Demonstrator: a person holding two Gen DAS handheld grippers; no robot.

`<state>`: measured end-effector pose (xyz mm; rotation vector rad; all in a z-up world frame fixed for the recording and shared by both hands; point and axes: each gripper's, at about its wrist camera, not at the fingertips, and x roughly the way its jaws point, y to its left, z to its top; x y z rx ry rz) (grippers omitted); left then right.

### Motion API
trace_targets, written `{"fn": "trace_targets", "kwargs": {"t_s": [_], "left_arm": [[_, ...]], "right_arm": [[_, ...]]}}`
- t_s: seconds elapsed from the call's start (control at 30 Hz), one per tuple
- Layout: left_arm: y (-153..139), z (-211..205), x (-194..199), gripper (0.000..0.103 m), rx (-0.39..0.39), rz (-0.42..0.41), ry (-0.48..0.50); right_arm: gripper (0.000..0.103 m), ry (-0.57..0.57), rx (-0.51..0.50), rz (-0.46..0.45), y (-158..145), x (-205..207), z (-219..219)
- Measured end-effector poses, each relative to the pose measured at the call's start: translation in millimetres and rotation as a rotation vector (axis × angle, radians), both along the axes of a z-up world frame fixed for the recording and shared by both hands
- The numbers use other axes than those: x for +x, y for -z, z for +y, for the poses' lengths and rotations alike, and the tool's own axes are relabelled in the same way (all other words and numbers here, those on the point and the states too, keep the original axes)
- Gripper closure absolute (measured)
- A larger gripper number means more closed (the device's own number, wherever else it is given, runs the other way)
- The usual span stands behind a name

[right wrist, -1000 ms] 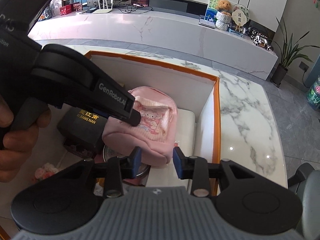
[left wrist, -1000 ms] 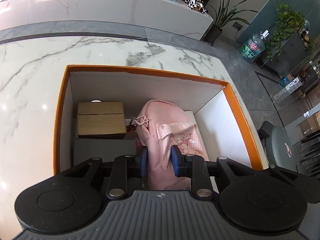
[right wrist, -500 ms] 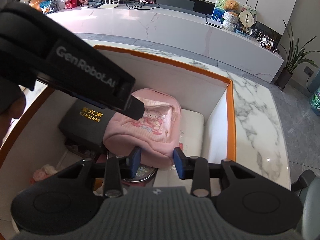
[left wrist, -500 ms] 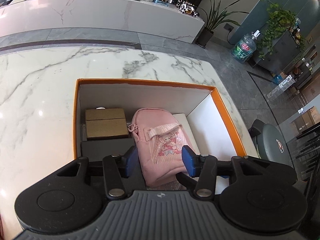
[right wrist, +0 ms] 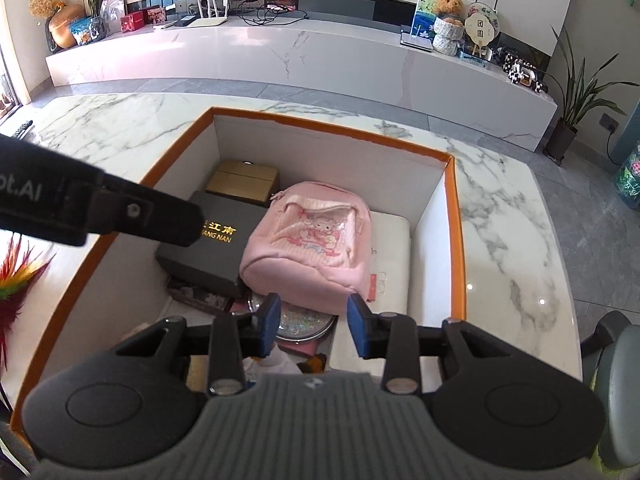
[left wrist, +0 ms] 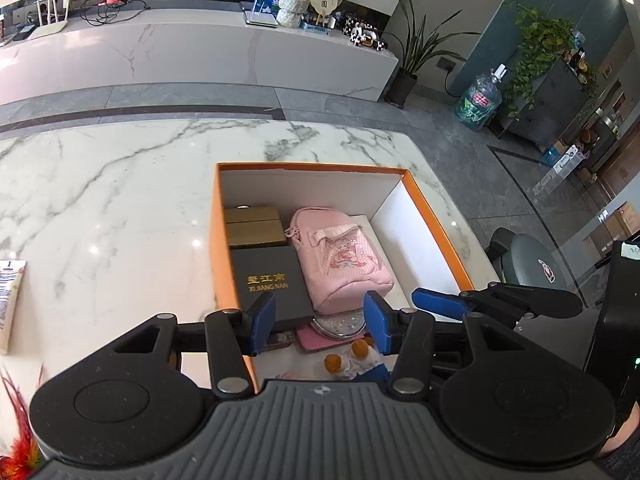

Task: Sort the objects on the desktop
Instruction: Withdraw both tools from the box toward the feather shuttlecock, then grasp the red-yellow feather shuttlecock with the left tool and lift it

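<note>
An orange-rimmed box [left wrist: 436, 224] [right wrist: 459, 240] stands on the marble table. In it lies a pink pouch [left wrist: 340, 260] [right wrist: 316, 244] with a cartoon print, beside a black box with gold lettering [left wrist: 268, 280] [right wrist: 216, 248] and a tan box [left wrist: 254, 226] [right wrist: 244, 180]. A glittery round case [right wrist: 304, 322] lies under the pouch's near end. My left gripper [left wrist: 318, 322] is open and empty, raised above the box's near end. My right gripper [right wrist: 314, 326] is open and empty just short of the pouch.
A white tube [left wrist: 10, 300] lies at the table's left edge. Coloured feathers [right wrist: 18, 276] show at the left. A small toy with brown balls [left wrist: 346, 356] sits in the box's near end. A grey chair [left wrist: 532, 268] stands to the right of the table.
My left gripper let go of the pink pouch, opened, and pulled up and back. The pouch now rests in the box. My right gripper also drew back and opened wider.
</note>
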<state>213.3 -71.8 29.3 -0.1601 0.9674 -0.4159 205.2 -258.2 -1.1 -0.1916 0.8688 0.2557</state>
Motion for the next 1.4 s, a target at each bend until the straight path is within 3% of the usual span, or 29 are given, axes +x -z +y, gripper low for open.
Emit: {"fn": "trace_targets", "kwargs": {"t_s": [0.2, 0.37, 0.63, 0.8, 0.9, 1.0, 1.27, 1.4], "left_arm": [[-22.5, 53.4, -30.9, 0.046, 0.006, -0.047, -0.058], [-25.5, 114.3, -52.8, 0.054, 0.020, -0.063, -0.148], [-1.6, 218.9, -75.6, 0.061, 0.027, -0.005, -0.358], [19.7, 260.9, -88.5, 0.066, 0.050, 0.037, -0.417], [28.8, 259.5, -99.6, 0.067, 0.123, 0.017, -0.332], [38.4, 247.9, -109.8, 0.067, 0.225, -0.008, -0.219], [75.0, 211.5, -126.1, 0.066, 0.498, -0.052, 0.104], [91.0, 198.1, -127.8, 0.066, 0.595, -0.060, 0.244]], "right_arm": [[0.063, -0.020, 0.064, -0.045, -29.8, -22.9, 26.7], [0.062, -0.062, 0.132, -0.055, -41.6, -32.8, 72.1], [0.061, -0.050, 0.227, 0.024, -23.0, -36.6, 144.7], [0.061, -0.122, 0.238, 0.109, 2.8, -40.7, 200.2], [0.060, -0.196, 0.226, 0.151, 16.1, -47.6, 233.4], [0.060, -0.203, 0.194, 0.186, 28.2, -48.2, 250.4], [0.057, -0.134, 0.165, 0.225, 38.0, -49.4, 237.8], [0.055, -0.116, 0.158, 0.224, 36.5, -53.1, 228.8]]}}
